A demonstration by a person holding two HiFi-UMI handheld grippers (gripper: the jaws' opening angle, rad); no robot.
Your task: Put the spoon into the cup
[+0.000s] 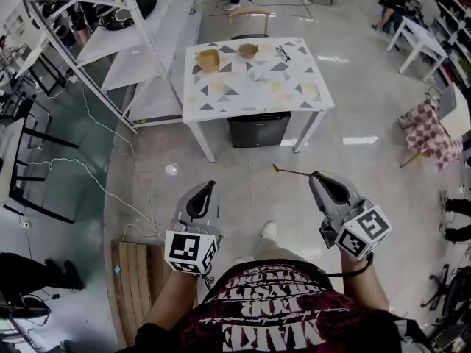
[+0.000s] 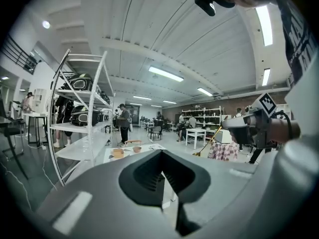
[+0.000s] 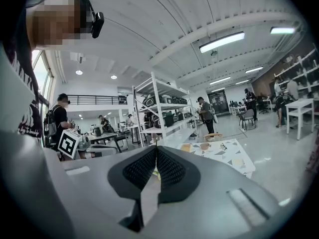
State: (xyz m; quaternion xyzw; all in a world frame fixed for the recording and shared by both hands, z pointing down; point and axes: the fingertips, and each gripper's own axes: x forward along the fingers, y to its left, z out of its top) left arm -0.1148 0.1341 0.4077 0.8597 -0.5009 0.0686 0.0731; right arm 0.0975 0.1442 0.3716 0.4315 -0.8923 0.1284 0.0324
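Spoon in the right hand-held gripper, out over the floor and well short of the tabletop.
Head view: right hand-held gripper [image 1: 315, 175] clamped on the gold spoon [image 1: 293, 171], bowl end pointing left; left hand-held gripper [image 1: 210, 185] has jaws together, empty. Glossy grey floor [image 1: 353, 116]; the patterned white tabletop [image 1: 294, 83] ahead carries two tan vessels [image 1: 210, 59] and eyeglasses [image 1: 283, 51]. Left gripper view: jaws meet, white shelf rack [image 2: 82, 108] at left, large open hall. Right gripper view: pads closed on the thin handle, tabletop to the right.

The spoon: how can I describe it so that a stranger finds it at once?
In the head view, below the white triangle-patterned table, find the right hand-held gripper. The thin golden spoon sticks out leftwards from its shut jaws, the only slim rod there.
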